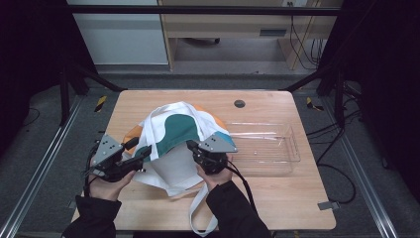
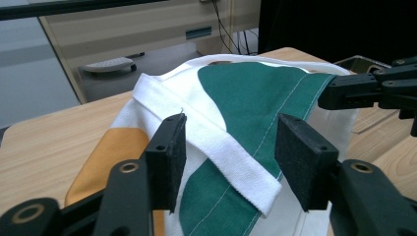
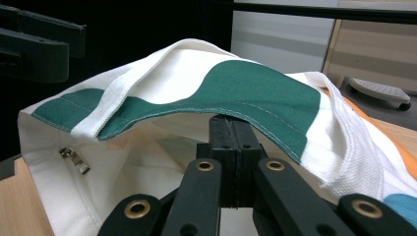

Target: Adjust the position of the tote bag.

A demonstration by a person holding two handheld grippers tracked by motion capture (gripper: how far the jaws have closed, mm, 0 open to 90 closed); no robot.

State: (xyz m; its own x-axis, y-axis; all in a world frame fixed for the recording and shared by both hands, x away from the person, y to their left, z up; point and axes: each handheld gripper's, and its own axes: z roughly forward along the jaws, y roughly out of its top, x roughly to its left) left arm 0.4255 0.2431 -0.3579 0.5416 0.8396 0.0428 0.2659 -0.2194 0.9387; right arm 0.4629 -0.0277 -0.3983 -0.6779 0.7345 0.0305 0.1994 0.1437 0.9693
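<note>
Landmark: tote bag (image 1: 173, 144), white canvas with green, orange and teal patches, lying at the middle of the wooden table (image 1: 277, 208), mouth lifted toward the person.
Left gripper (image 1: 141, 157): at the bag's near-left edge; jaws stand wide apart, pads clear of the cloth. In the left gripper view the bag's rim and a white strap (image 2: 216, 147) run between the two pads (image 2: 169, 157) without being pressed.
Right gripper (image 1: 194, 147): at the bag's near-right edge; jaws pressed together. In the right gripper view they meet just under the green hem (image 3: 255, 115) of the raised upper layer, at the bag's mouth; whether cloth is pinched between the pads I cannot tell.
Bag interior: open mouth shows white lining and a small metal zip pull (image 3: 74, 160) on the inner wall.
Loose strap: a second white handle (image 1: 198, 213) trails from the bag's near edge toward the table's near edge, between the person's forearms.
Clear tray (image 1: 289, 148): transparent plastic, just beside the bag on its right; a white strap-like strip lies in it.
Table hole: dark round grommet (image 1: 239, 103) beyond the bag, near the far edge.
Obstructions: none between grippers and bag rim.
Writing: none readable on bag or tray.
</note>
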